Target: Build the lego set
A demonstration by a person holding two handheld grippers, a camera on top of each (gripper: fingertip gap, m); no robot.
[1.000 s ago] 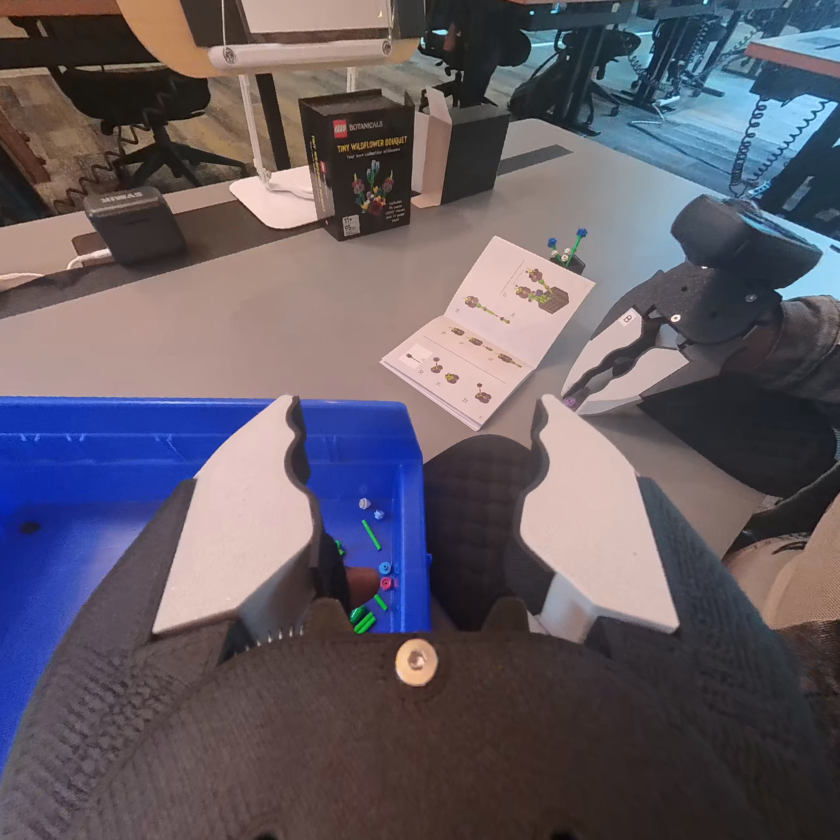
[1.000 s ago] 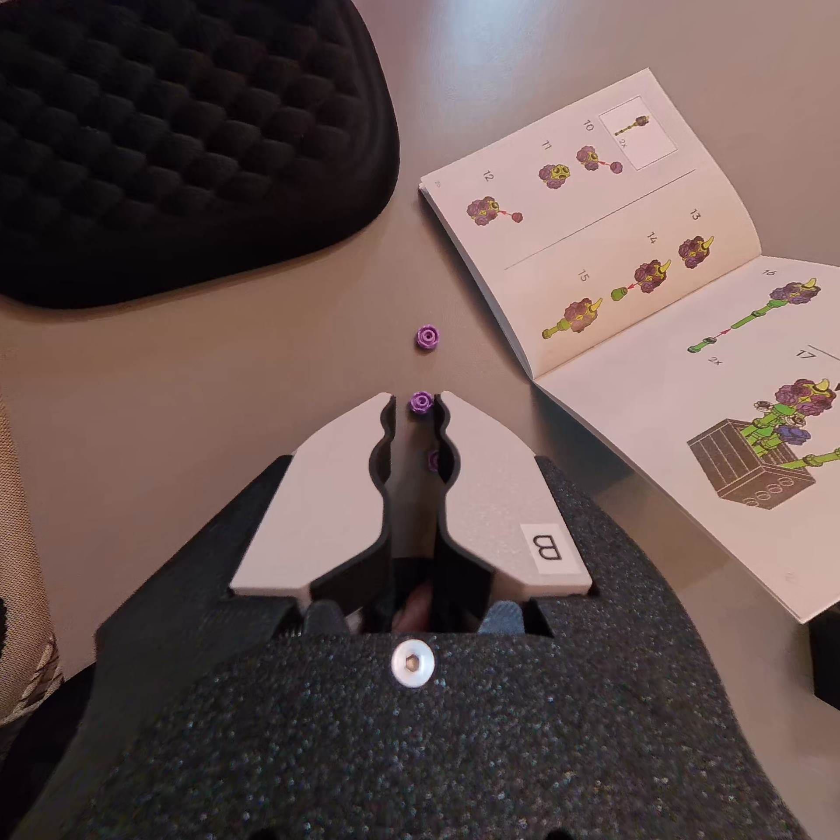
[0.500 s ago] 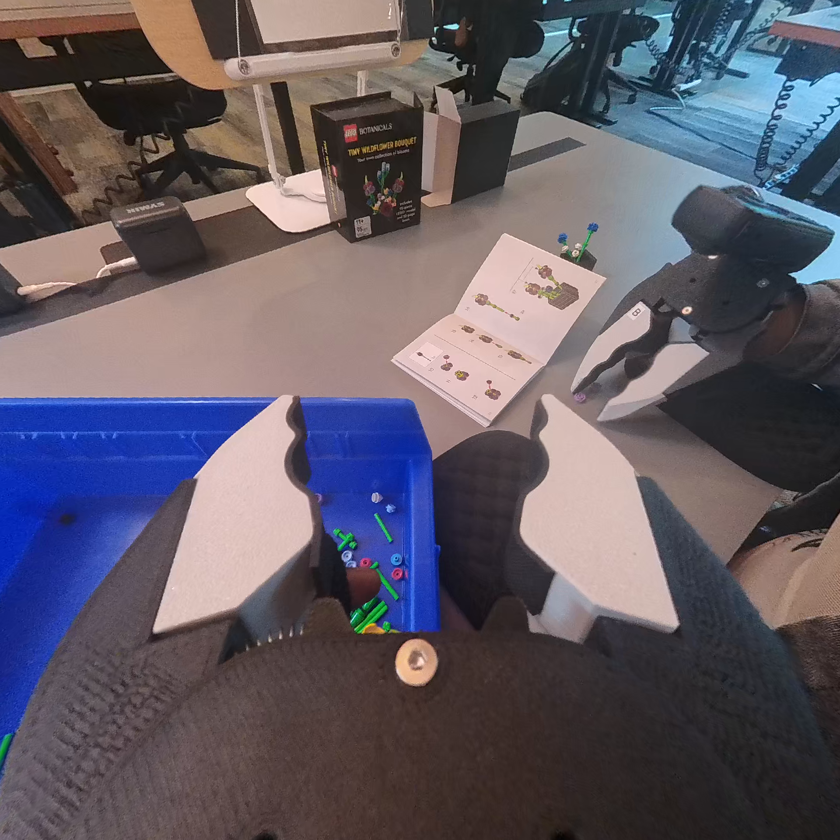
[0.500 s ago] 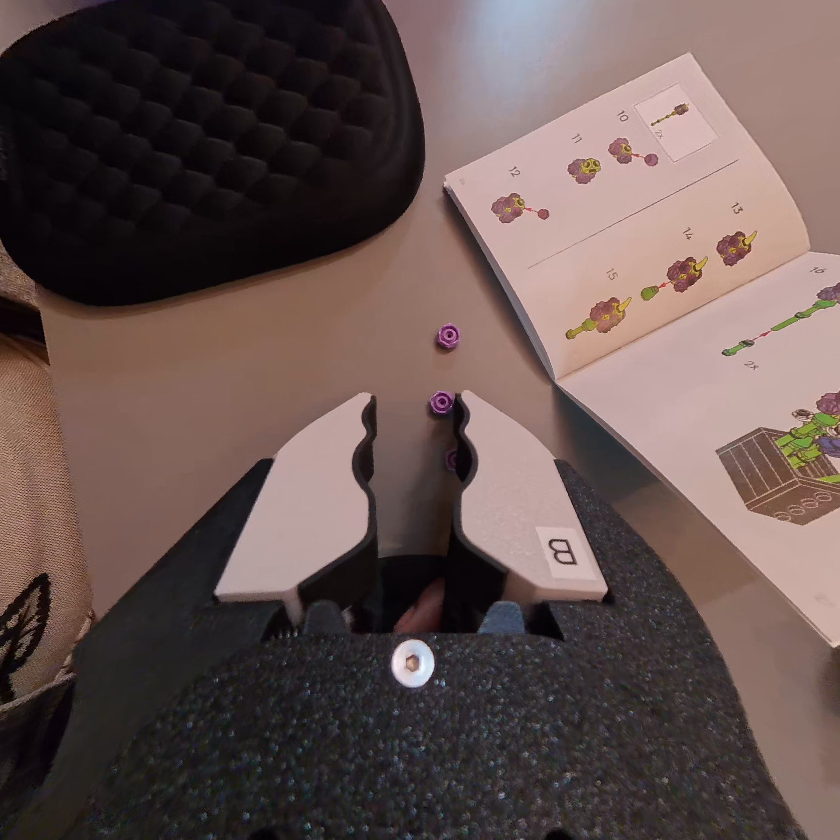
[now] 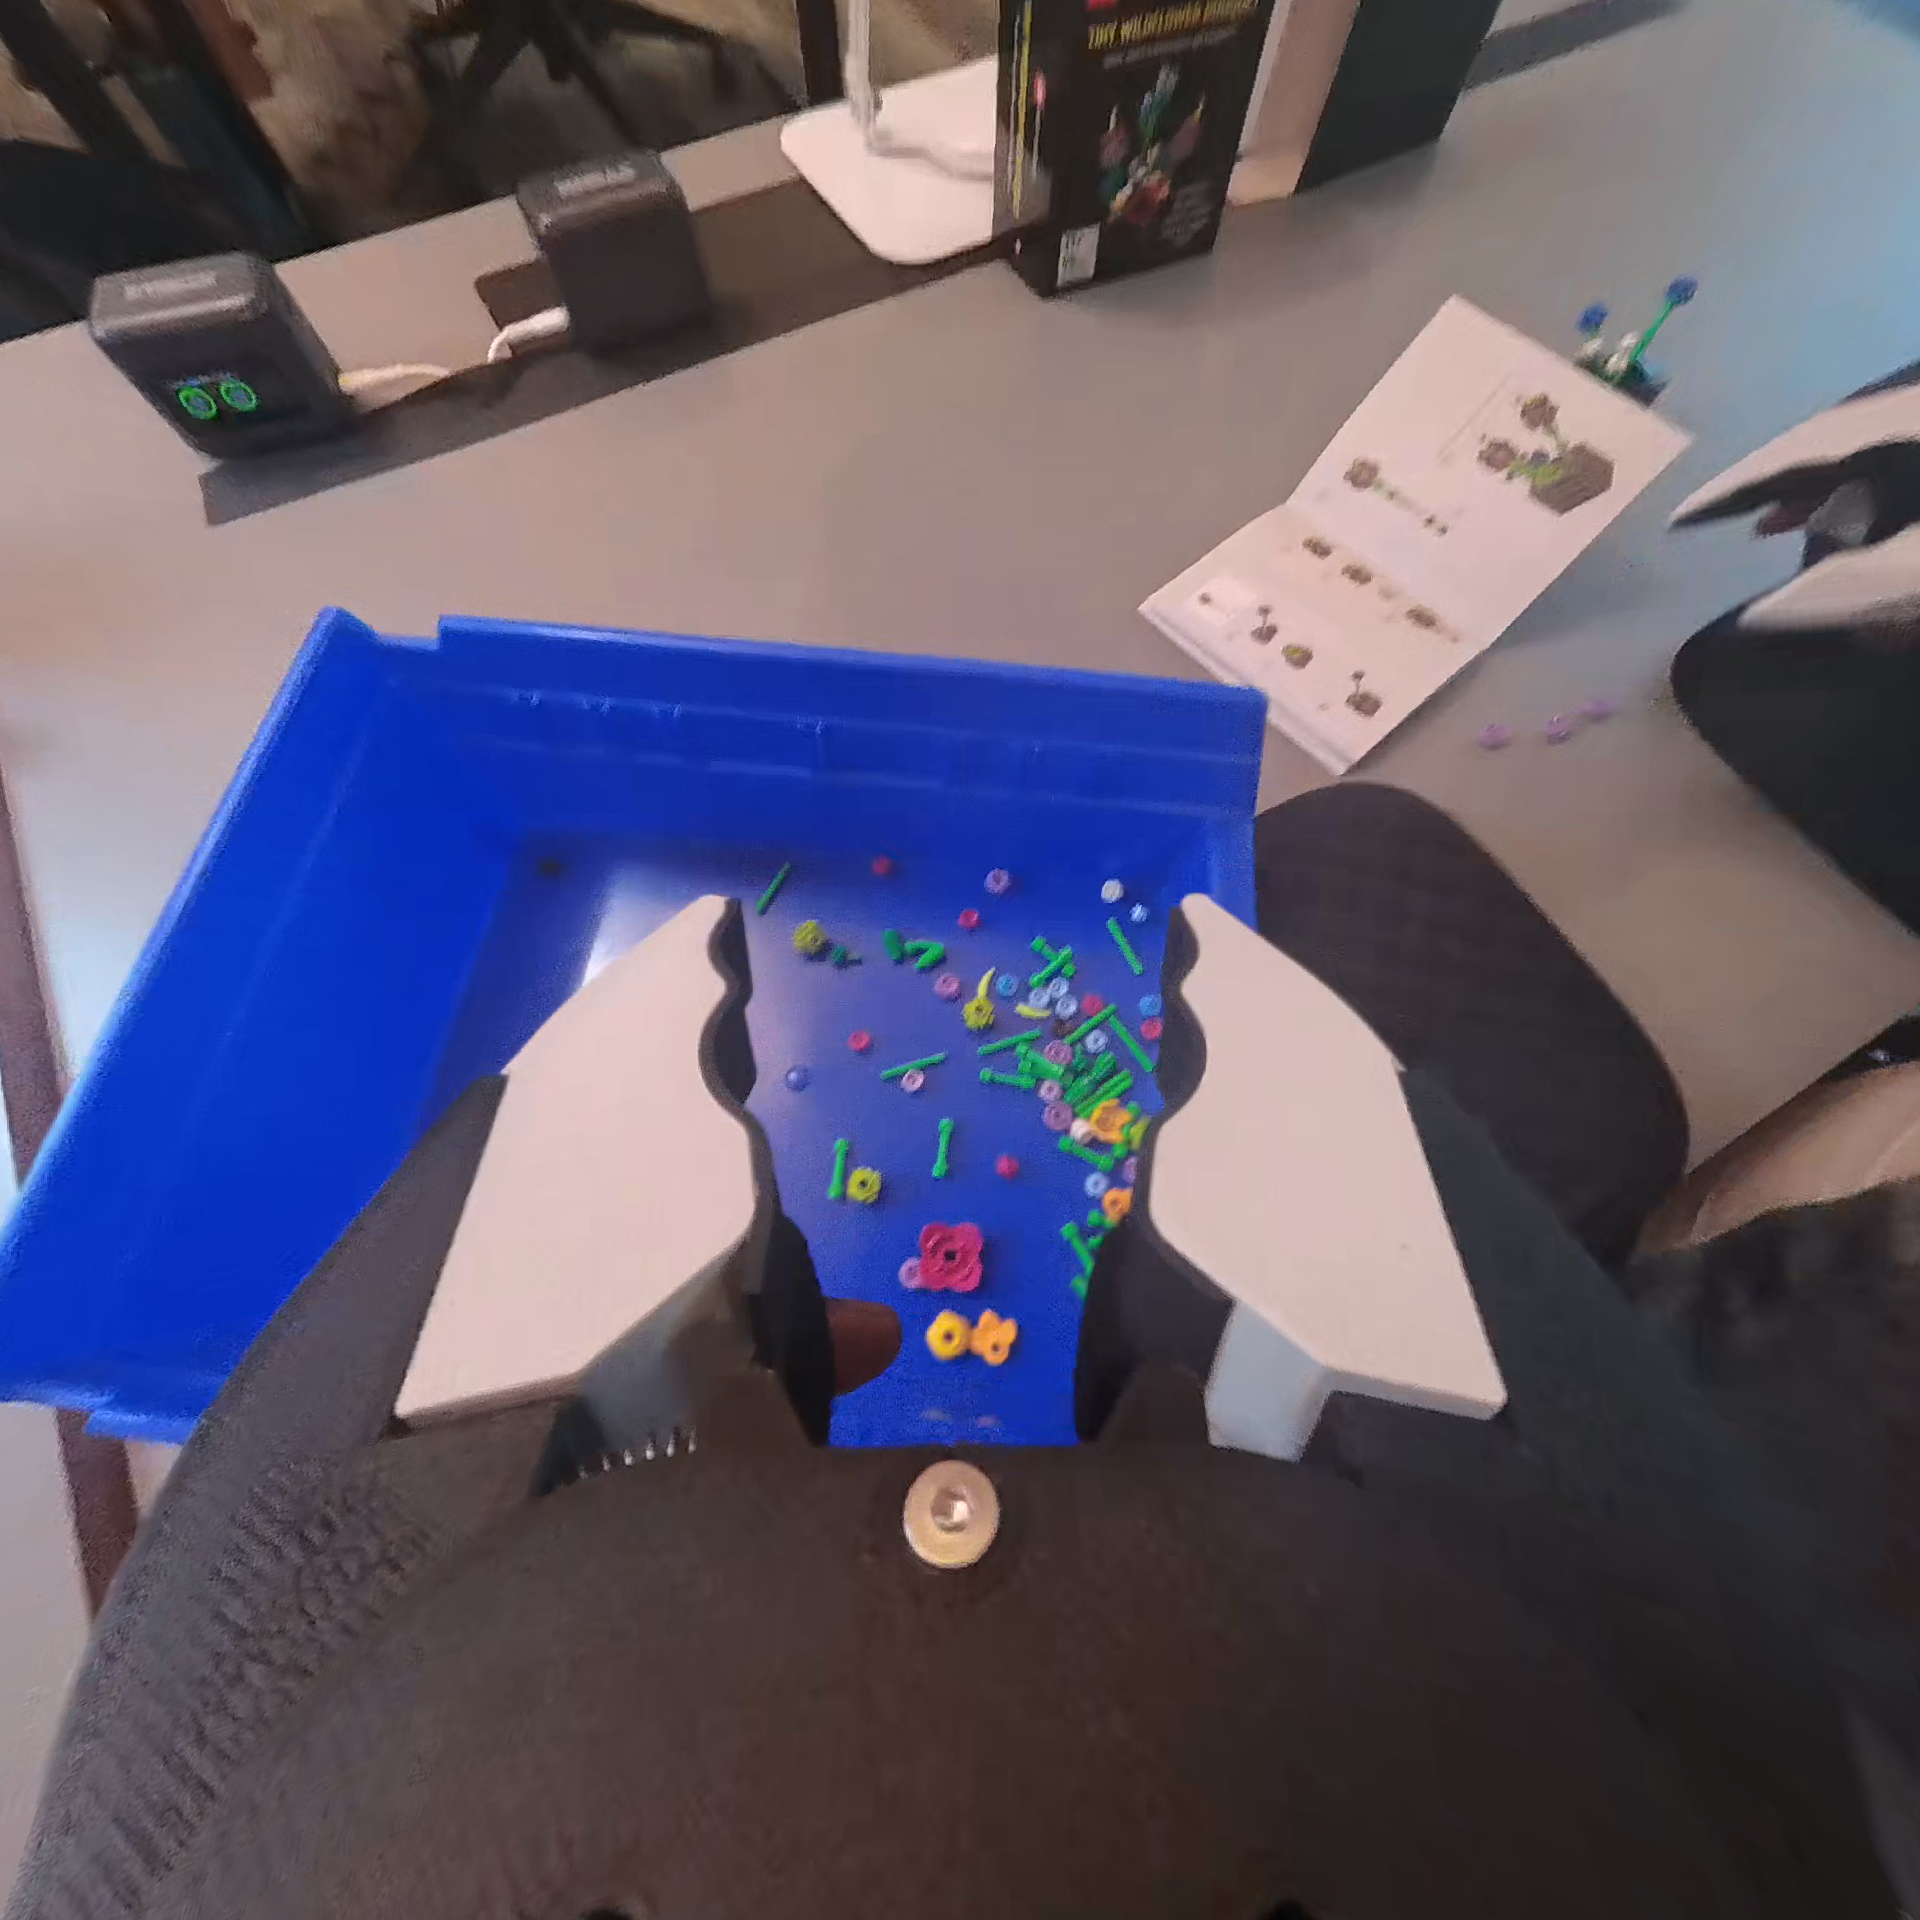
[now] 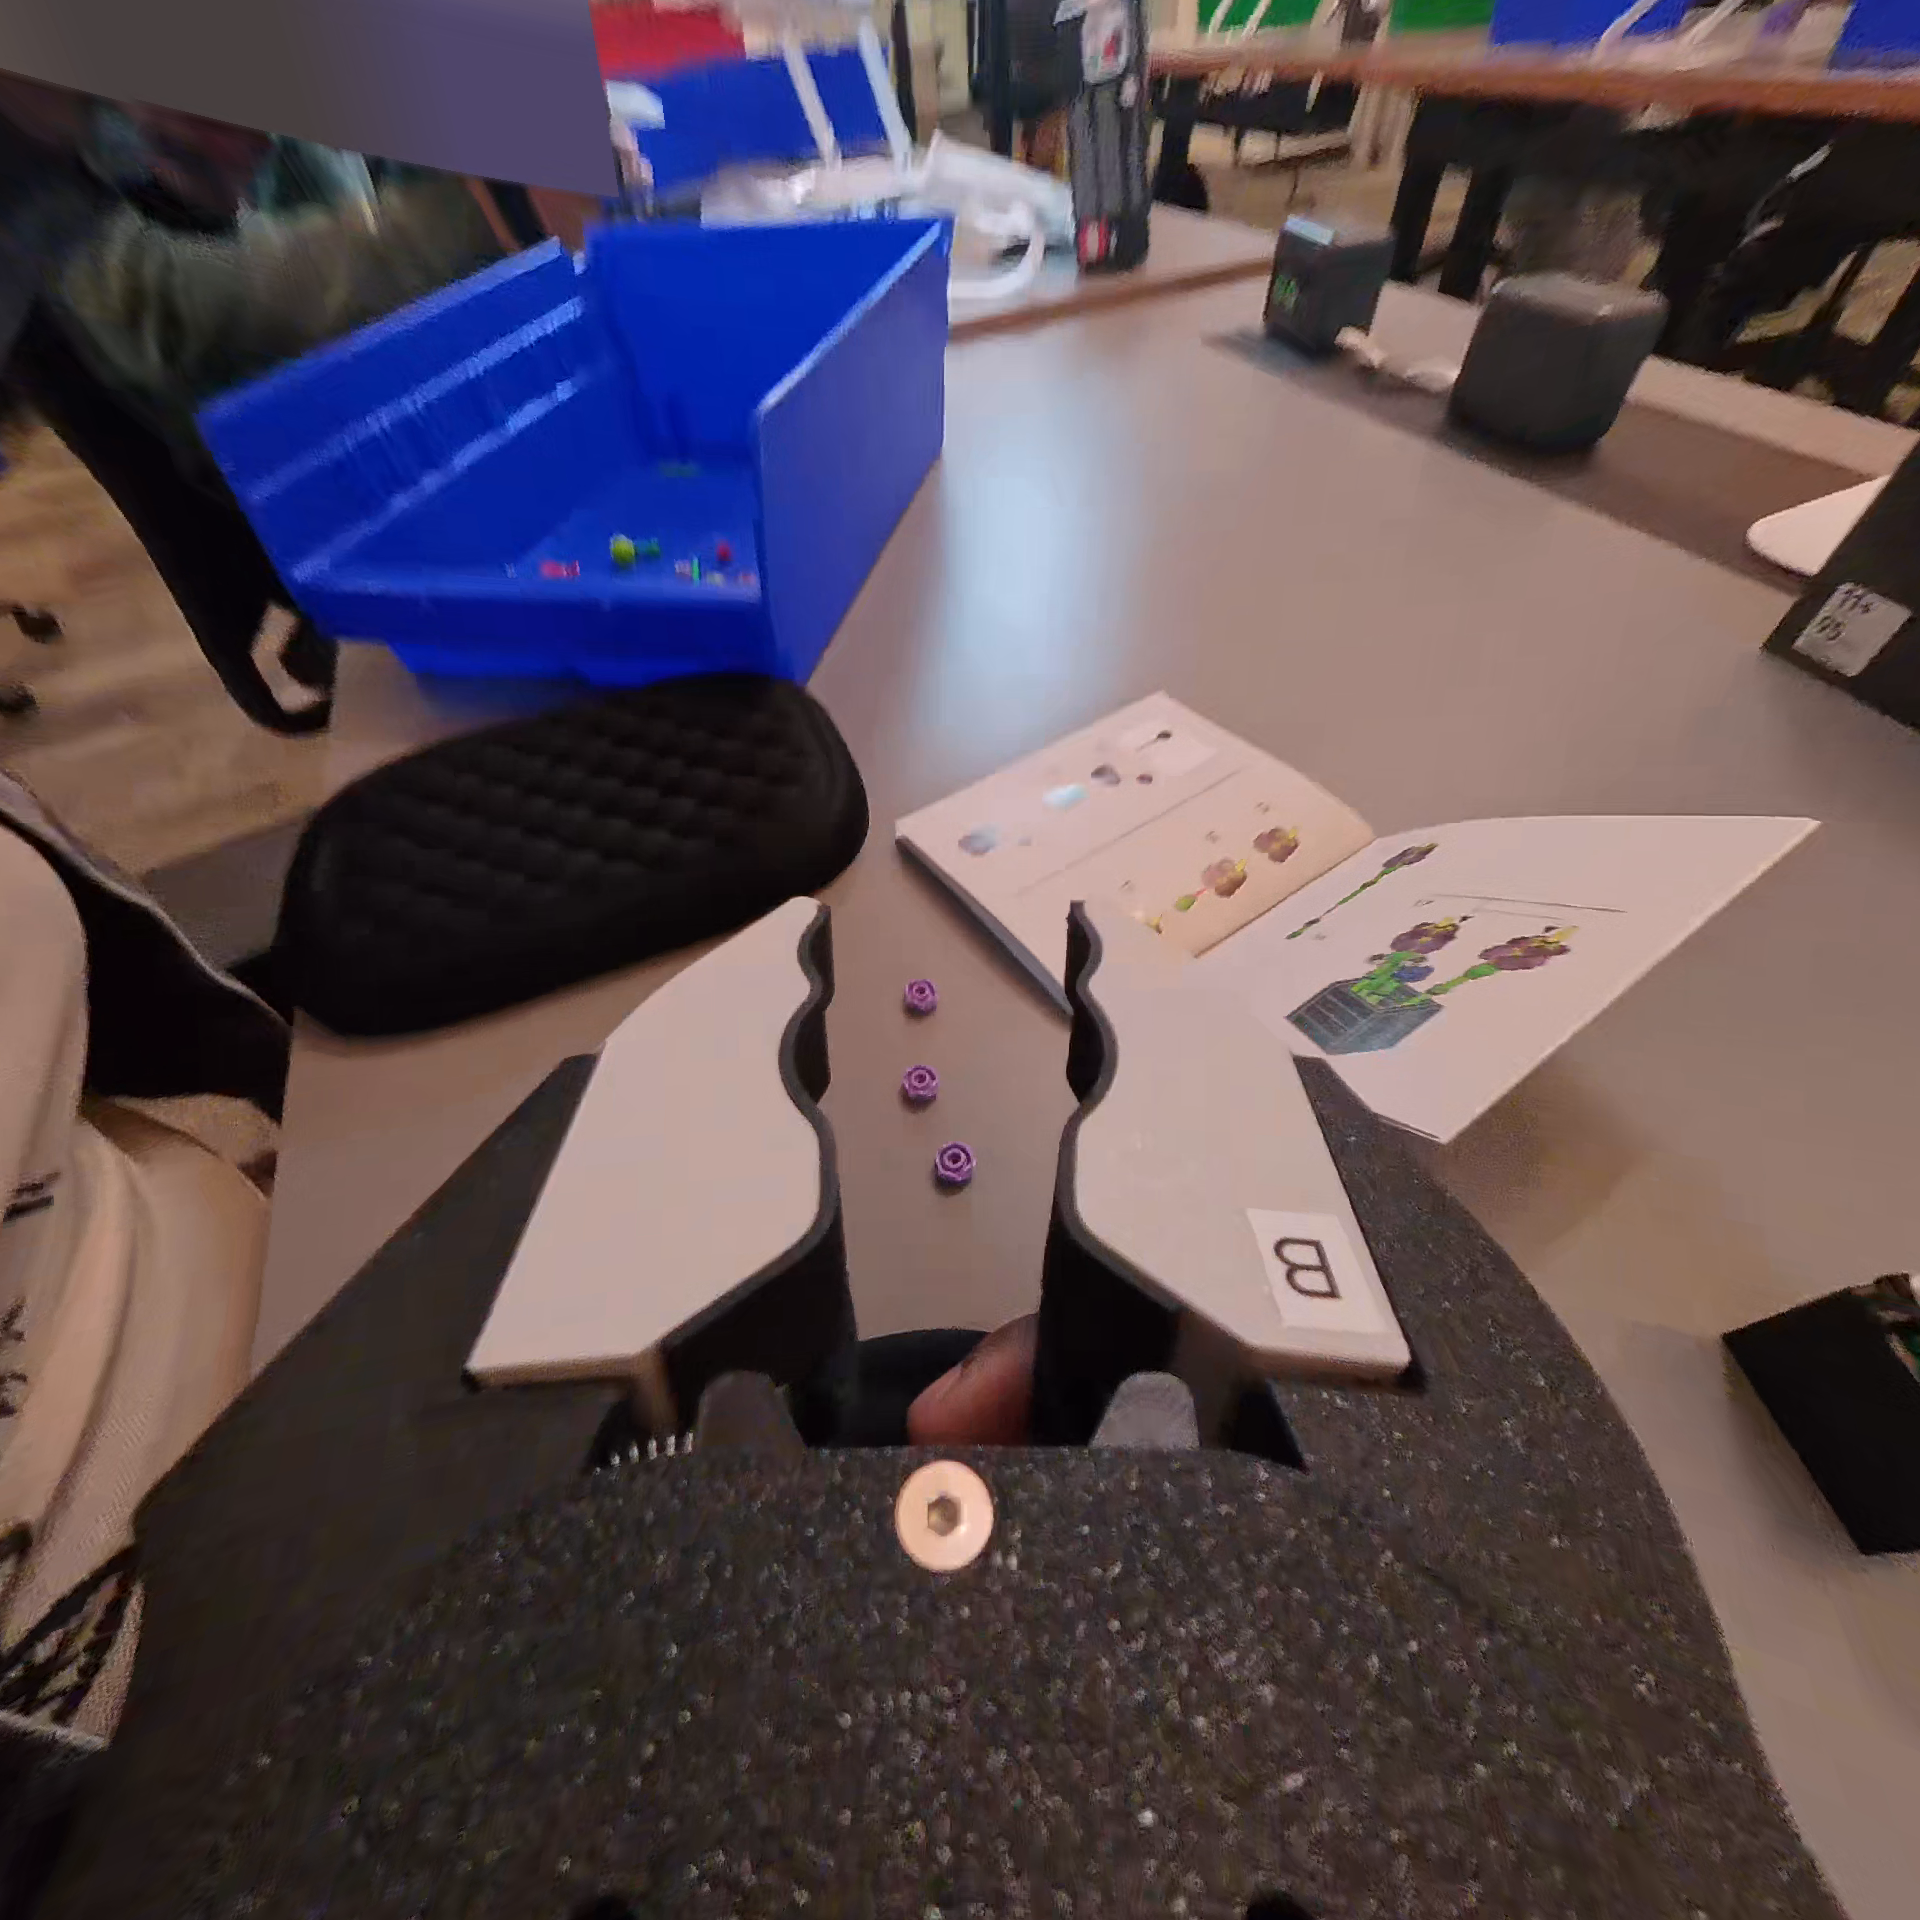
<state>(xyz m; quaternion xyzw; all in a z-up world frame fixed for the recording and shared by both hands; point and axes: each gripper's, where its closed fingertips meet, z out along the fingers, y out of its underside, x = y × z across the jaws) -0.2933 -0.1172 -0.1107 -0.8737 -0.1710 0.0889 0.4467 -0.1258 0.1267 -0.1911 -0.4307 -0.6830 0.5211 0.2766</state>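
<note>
The left gripper (image 5: pixel 951 925) hangs over the blue bin (image 5: pixel 312 935), tilted down so its camera looks into the bin floor. Its jaws stand wide apart and hold nothing. Loose lego pieces (image 5: pixel 1049 1049) lie scattered on the bin floor between and beyond the fingers, thickest toward the right wall: green stems, small round studs, a pink flower (image 5: pixel 951 1255) and yellow and orange ones near the gripper's base.

The right gripper (image 6: pixel 945 925) is held low over the grey table (image 6: pixel 1195 540), pointing toward the bin (image 6: pixel 852 447). Its jaws are open and empty. Three purple studs (image 6: pixel 921 1083) lie in a row on the table between its fingers, touching neither. The open booklet (image 6: pixel 1455 935) lies just right of them, a black pad (image 6: pixel 571 842) to the left.
</note>
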